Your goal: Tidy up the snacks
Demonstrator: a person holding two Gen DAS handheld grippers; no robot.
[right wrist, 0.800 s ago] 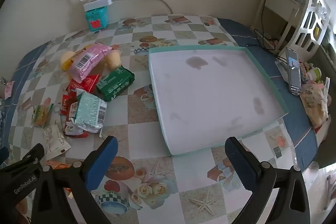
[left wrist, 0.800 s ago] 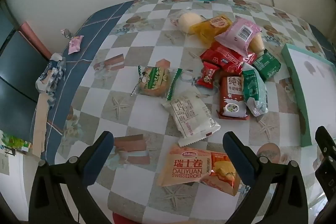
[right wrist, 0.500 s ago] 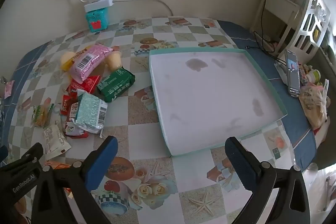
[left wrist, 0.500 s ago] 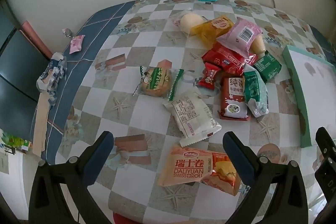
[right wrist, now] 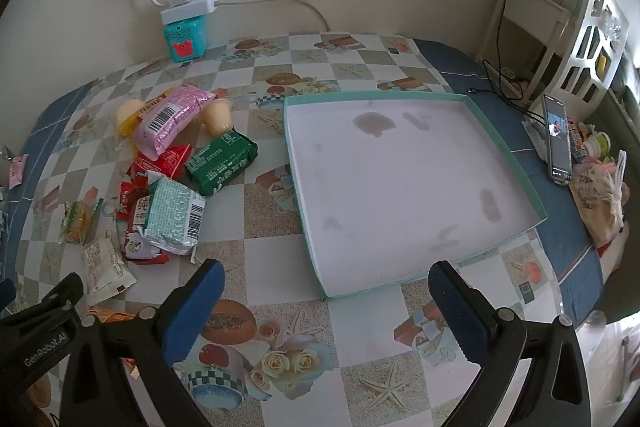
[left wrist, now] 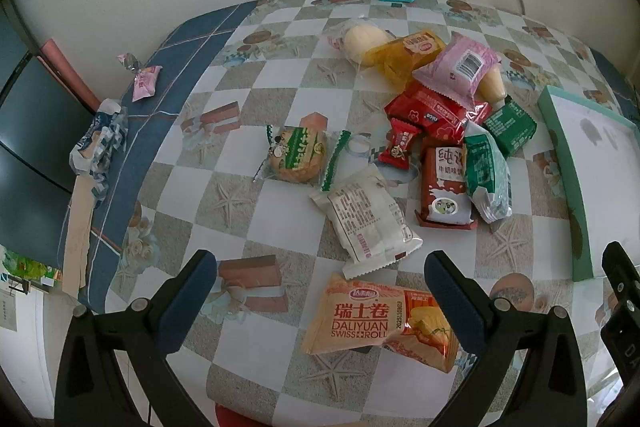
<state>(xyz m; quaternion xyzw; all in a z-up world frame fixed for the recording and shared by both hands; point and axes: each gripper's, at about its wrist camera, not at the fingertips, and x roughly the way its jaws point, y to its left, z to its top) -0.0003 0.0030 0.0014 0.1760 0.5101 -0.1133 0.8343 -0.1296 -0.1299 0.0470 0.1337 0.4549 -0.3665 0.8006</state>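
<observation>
The left gripper (left wrist: pixel 320 283) hovers above the surface (left wrist: pixel 280 99) with its two blue-padded fingers (left wrist: pixel 188 303) spread wide and holding nothing. Between and just ahead of those fingers lies an orange Swiss roll packet (left wrist: pixel 360 319), flat and label up, probably the easiest first pick because it sits apart from the rest. Just beyond it rests a white wrapped bun (left wrist: pixel 368 219), and farther ahead, slightly left, a round biscuit in a green-striped wrapper (left wrist: pixel 298 155). Ahead and to the right of the fingers, the remaining snacks form a loose overlapping pile: a red milk-flavour packet (left wrist: pixel 444 187), a pale green packet (left wrist: pixel 486 179) leaning across it, a small red sweet (left wrist: pixel 398 149), a dark green bar (left wrist: pixel 510 125), a pink packet (left wrist: pixel 460 69) and a yellow packet (left wrist: pixel 404 55). The overlaps suggest top pieces should be lifted first. The right gripper (right wrist: pixel 324 307) also has its fingers (right wrist: pixel 456 311) wide apart and empty. Directly ahead of them sits a shallow teal-rimmed tray (right wrist: pixel 304 211), its white floor bare but faintly stained, apparently the place meant to receive the snacks, none of which are in it yet. Far ahead against the wall stands a small teal box (right wrist: pixel 186 37) under a white power adapter.
</observation>
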